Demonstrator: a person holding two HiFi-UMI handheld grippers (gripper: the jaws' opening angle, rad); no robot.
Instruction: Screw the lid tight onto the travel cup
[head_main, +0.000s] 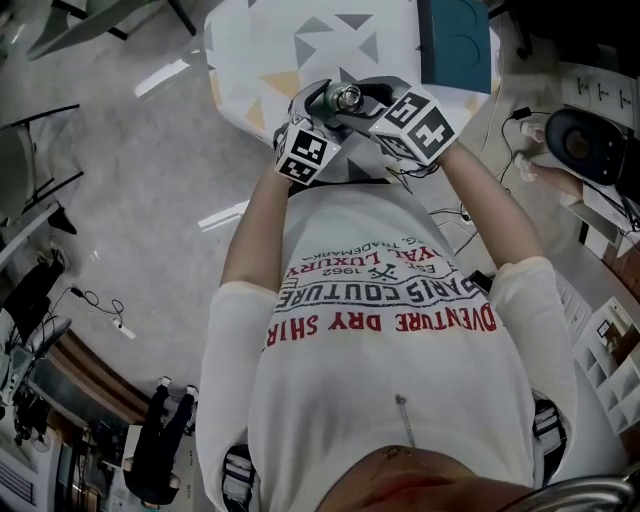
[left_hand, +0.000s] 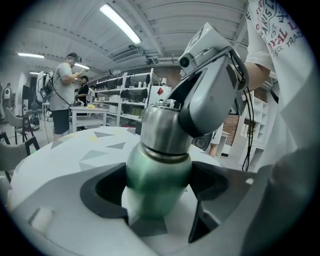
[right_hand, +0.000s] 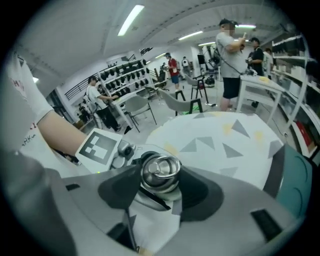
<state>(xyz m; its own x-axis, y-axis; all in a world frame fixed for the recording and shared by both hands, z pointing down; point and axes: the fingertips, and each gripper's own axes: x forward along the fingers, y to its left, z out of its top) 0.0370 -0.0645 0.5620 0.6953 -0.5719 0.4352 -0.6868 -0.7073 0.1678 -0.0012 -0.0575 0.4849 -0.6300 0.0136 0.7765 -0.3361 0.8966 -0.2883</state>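
Observation:
The travel cup (head_main: 345, 98) is held just above the patterned table (head_main: 300, 45), close to my chest. Its green body (left_hand: 157, 182) sits between the left gripper's (left_hand: 157, 195) dark pads, which press on both sides. The steel lid (left_hand: 162, 130) sits on top of the cup, with a ring (right_hand: 161, 170) on its cap. My right gripper (right_hand: 160, 182) comes over the lid from above, its pads closed against the lid's sides. In the head view the left gripper (head_main: 318, 118) and right gripper (head_main: 372, 103) meet at the cup.
A teal box (head_main: 455, 40) lies at the table's far right corner. Cables and a round black device (head_main: 580, 140) are on the floor to the right. Several people (left_hand: 62, 95) stand by benches and shelves behind the table.

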